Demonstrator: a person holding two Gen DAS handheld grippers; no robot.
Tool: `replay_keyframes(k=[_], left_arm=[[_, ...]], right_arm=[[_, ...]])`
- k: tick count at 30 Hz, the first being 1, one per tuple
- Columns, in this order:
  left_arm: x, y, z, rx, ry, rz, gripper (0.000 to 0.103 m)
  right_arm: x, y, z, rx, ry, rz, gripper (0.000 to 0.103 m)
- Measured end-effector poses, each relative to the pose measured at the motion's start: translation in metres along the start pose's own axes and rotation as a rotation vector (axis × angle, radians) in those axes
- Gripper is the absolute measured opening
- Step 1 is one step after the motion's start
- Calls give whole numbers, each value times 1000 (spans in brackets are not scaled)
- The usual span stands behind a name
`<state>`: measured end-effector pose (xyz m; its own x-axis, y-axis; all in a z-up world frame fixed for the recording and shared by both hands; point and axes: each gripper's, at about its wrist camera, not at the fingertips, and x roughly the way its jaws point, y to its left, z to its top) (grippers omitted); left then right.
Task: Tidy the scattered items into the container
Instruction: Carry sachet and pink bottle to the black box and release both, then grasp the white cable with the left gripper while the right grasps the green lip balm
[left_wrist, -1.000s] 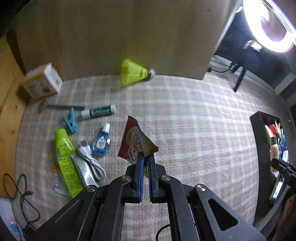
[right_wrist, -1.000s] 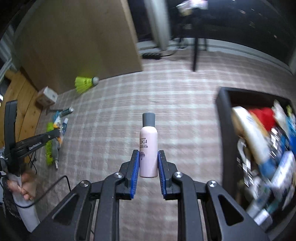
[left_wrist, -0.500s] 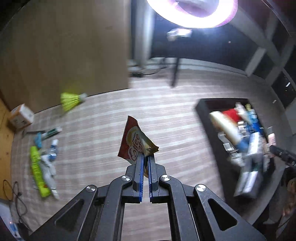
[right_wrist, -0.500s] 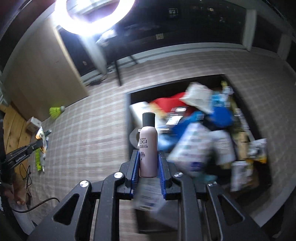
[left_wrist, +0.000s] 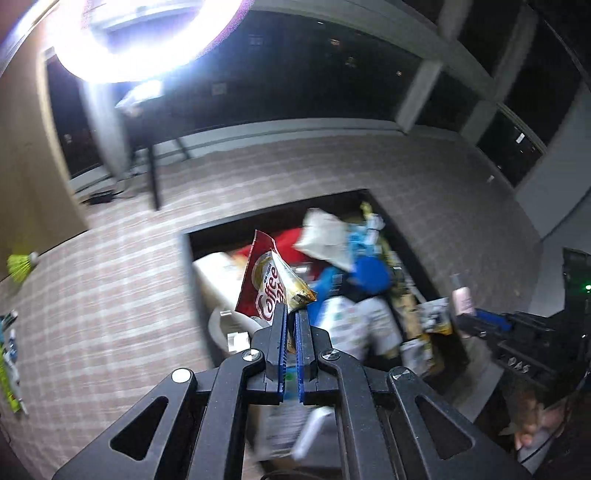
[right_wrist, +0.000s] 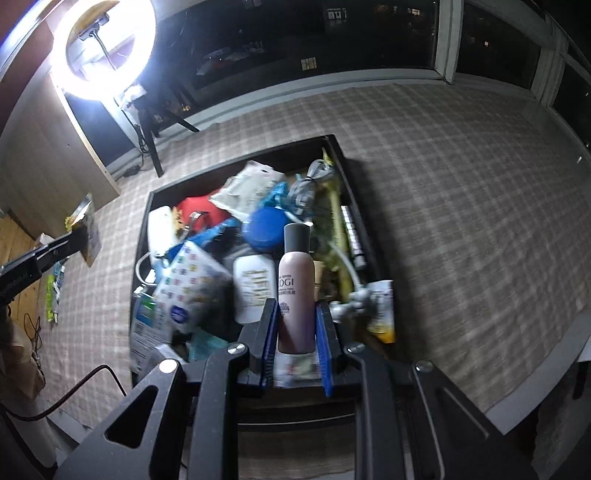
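Leftover items: a few scattered things (left_wrist: 9, 354) lie on the checked carpet (left_wrist: 110, 295) at the far left of the left wrist view, with a yellow shuttlecock (left_wrist: 20, 266) near the wooden panel; well apart from the box, so likely waiting for later trips.
Left gripper (left_wrist: 290, 314): pads pressed together on the lower edge of a red coffee sachet (left_wrist: 264, 284); a thin flat packet lets the jaws close almost fully.
Sachet pose: stands up out of the pads, pinched by one edge, body free above the box contents; judged ready to fall clear once let go.
Container (right_wrist: 146, 221): dark open box on the carpet, heaped with packets, bottles and a blue lid (right_wrist: 266, 229); rim low, so dropping in from above looks easiest.
Right gripper (right_wrist: 295, 321): partly spread, pinching a pink bottle (right_wrist: 295, 291) with a grey cap across its lower body, upright between the blue pads.
Bottle position: held over the near middle of the box, above the pile, not resting on it.
Step in hand (judgement): both items are over the container; release comes next.
Risk (judgement): the pile is high; the bottle may roll towards the rim.
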<state>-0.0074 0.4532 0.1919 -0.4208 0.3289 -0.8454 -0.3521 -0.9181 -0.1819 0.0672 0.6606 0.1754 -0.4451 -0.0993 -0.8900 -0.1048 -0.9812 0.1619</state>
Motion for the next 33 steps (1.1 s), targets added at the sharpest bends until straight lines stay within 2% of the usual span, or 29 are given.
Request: replay_keyframes(k=[4,5,6,7,8,10,16,20,26,33], left_arm=[[8,-37,7,53,5,-30,6],[10,-44,9,62,8,-31,17],[11,-48,12,62,8,-18,41],[11,-50,14,61,-6,-10,49],[11,-52,16,60,-20,2,48],[10,-47,17,50,-17,7,47],[5,-21,14,4,-15,47,47],[-6,10,3,-35,-27,112,47],[-25,88,-21,-135,-24,191,47],[-60,216,-68,-290,-10,299,47]], right_arm=[[2,-9,0,-26,14,13,20],[2,-8,-1,-38,13,21,20],[1,-7,0,-53,9,31,20],[0,-7,1,-60,5,32,23],[-1,-8,3,-59,5,28,32],[-4,-9,6,-53,-18,38,40],[-5,-2,14,-65,-32,24,42],[-1,18,19,-94,-36,50,42],[10,71,30,-167,-49,94,42],[33,169,35,-252,-25,156,42]])
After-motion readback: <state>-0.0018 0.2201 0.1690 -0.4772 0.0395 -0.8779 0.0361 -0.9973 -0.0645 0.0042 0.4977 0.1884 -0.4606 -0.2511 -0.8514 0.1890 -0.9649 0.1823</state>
